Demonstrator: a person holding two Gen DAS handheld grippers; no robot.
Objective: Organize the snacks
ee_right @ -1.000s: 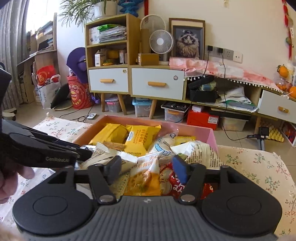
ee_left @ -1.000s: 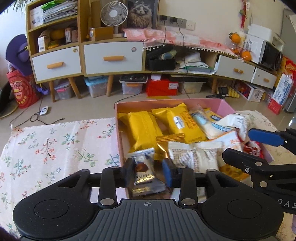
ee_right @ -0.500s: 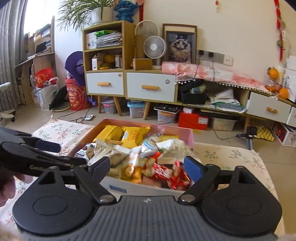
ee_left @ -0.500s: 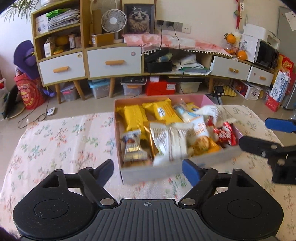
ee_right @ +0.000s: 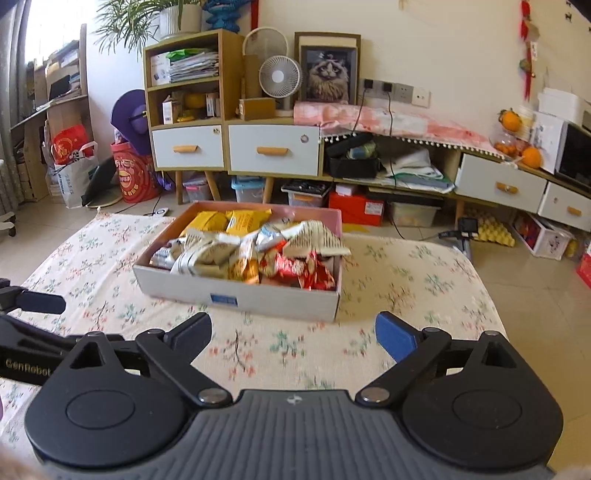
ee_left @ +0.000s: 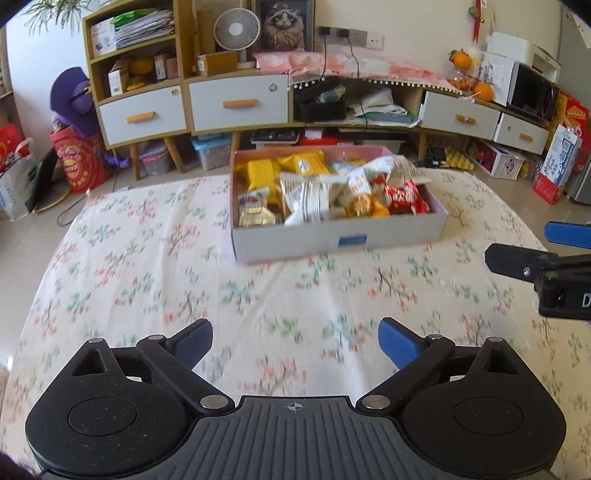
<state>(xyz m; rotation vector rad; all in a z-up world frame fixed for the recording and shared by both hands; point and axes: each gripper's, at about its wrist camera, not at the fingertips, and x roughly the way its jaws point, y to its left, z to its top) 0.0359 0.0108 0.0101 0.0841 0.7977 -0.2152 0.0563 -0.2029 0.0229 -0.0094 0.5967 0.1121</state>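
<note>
A grey cardboard box (ee_left: 332, 236) with a pink inside stands on the flowered tablecloth, packed with snack packets: yellow ones (ee_left: 264, 173) at the back, white printed ones (ee_left: 306, 195) in the middle, red ones (ee_left: 404, 195) at the right. The same box (ee_right: 236, 291) shows in the right wrist view. My left gripper (ee_left: 295, 341) hangs well in front of the box, jaws still opening, nothing between them. My right gripper (ee_right: 293, 330) is also back from the box, jaws still opening and empty. Each gripper shows at the edge of the other's view.
The flowered tablecloth (ee_left: 147, 266) covers the table around the box. Behind the table stand wooden cabinets with white drawers (ee_left: 236, 103), a fan (ee_left: 232, 29), shelves and floor clutter. The table's right edge (ee_right: 491, 295) drops to a tiled floor.
Both grippers let go of packets in the box, opened wide, and pulled back from it. The box now sits farther off in both views.
</note>
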